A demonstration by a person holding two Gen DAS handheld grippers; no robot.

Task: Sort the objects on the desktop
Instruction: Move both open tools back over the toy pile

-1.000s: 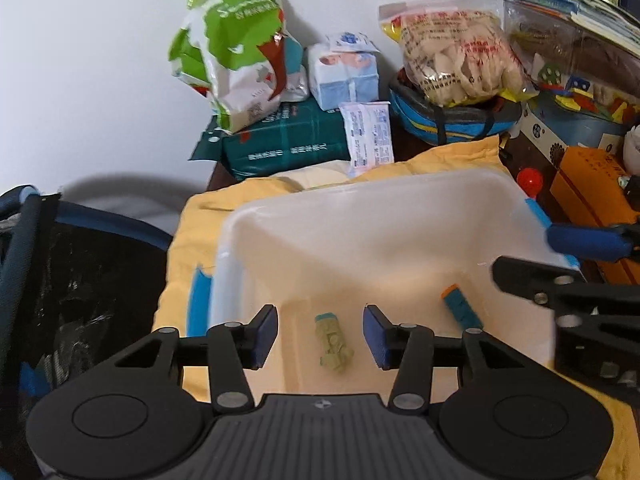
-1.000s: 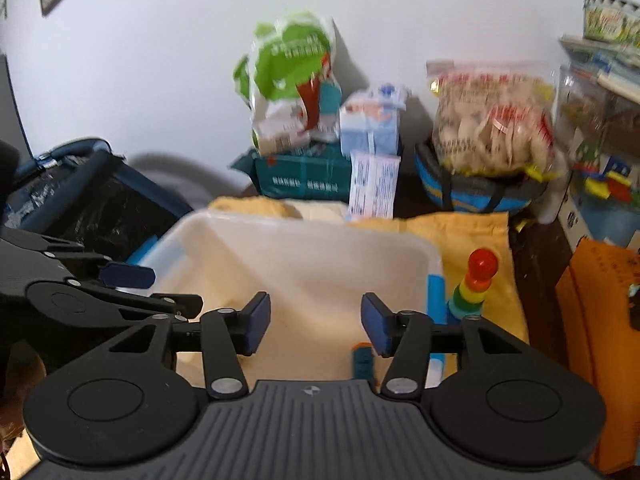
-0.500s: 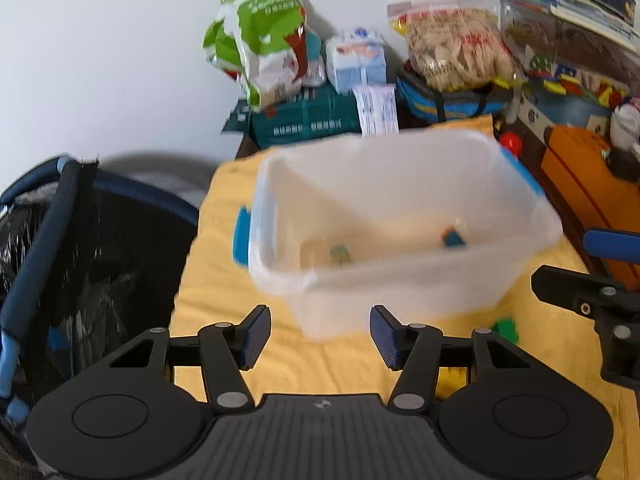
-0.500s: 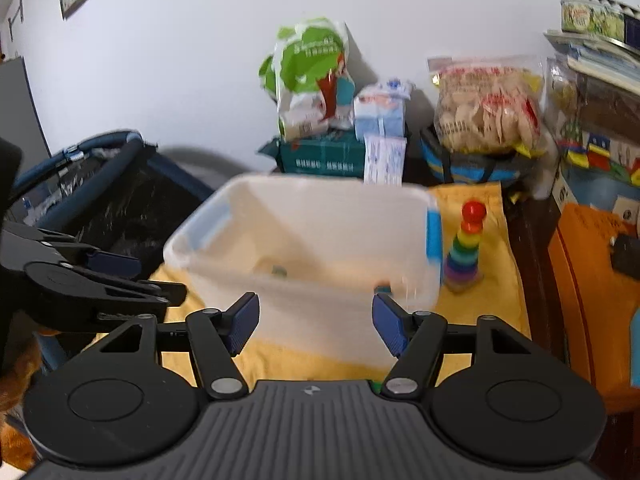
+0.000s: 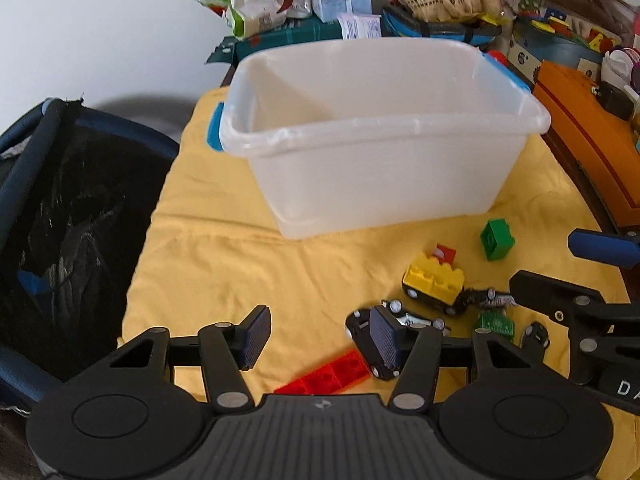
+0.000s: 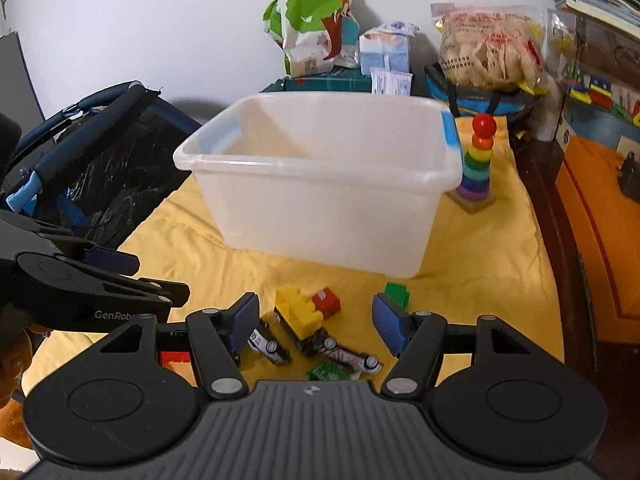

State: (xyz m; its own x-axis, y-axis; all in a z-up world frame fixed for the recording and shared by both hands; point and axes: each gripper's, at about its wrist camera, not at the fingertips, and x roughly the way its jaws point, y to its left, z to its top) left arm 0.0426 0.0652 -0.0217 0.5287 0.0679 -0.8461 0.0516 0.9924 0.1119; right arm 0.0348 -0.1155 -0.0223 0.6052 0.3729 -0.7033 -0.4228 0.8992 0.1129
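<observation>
A clear plastic bin (image 5: 384,152) w/ blue side handles is seen standing on the yellow cloth (image 5: 248,264) over the worktop, far of both grippers. The toys are scattered on the cloth near of the bin, towards the right: a green block (image 5: 497,239), a small red block (image 6: 327,302), a yellow block truck (image 5: 434,282), toy cars (image 6: 268,346), a flat red brick (image 5: 332,374) and a green plate (image 6: 328,371). The left gripper (image 5: 318,340) is held above the cloth, fingers wide, nothing between them; the jaws have just been opening. The right gripper (image 6: 316,324) is held above the toy pile, fingers wide too, also just opened further, no pad pressing anything. A rainbow ring stacker (image 6: 478,164) stands just right of the bin.
</observation>
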